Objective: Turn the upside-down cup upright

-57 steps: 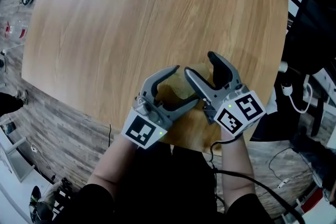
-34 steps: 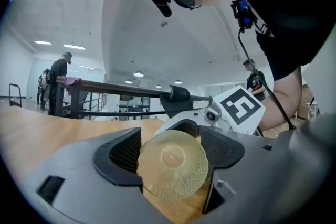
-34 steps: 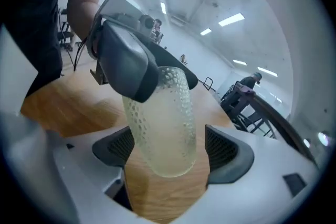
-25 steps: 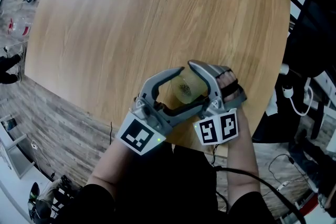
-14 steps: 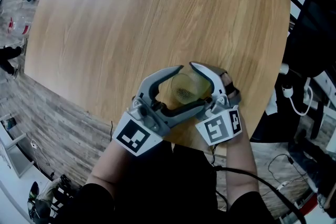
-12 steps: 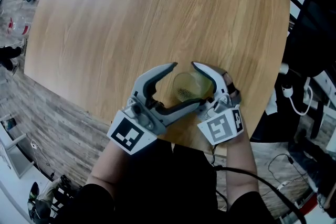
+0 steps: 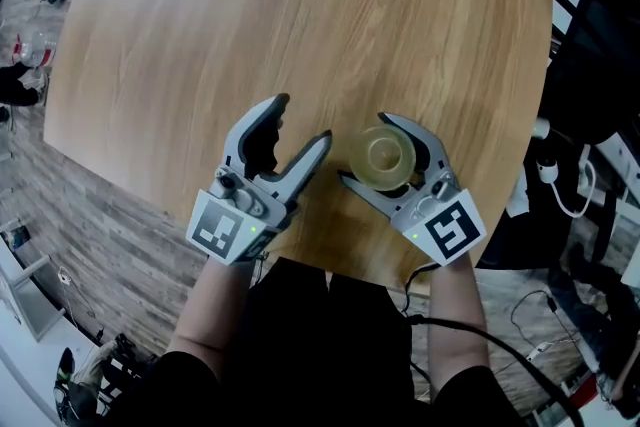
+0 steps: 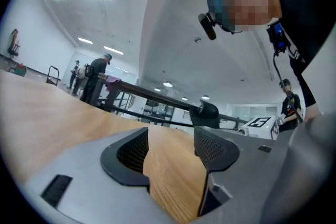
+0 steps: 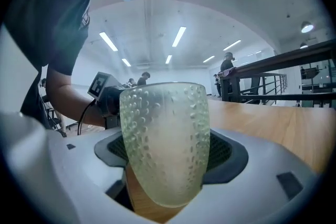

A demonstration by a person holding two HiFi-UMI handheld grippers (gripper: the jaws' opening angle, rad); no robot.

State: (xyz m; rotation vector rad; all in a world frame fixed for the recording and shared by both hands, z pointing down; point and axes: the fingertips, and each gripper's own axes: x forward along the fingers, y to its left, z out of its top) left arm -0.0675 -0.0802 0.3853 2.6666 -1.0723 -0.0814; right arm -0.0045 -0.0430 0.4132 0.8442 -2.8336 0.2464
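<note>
Cup: the pale, dimpled, see-through cup (image 9: pixel 164 141) stood mouth up, its narrower base toward the counter (image 7: pixel 300 15). I could not tell whether the base touched the wood.
Right gripper: my right gripper (image 7: pixel 366 151) wrapped around the cup from the side nearest my body.
Right fingers: my 2 fingers (image 9: pixel 223 150) pinched the cup's lower half, 1 dark ribbed pad against each side of it.
Left gripper: my left gripper (image 7: pixel 301 119) sat to the left of the cup, near it but not touching it.
Left fingers: these 2 fingers (image 8: pixel 212 147) were spread, with only the counter's wood grain showing between them.
Behind the cup: a dark railing (image 9: pixel 283 68) ran beyond the counter's far edge.
</note>
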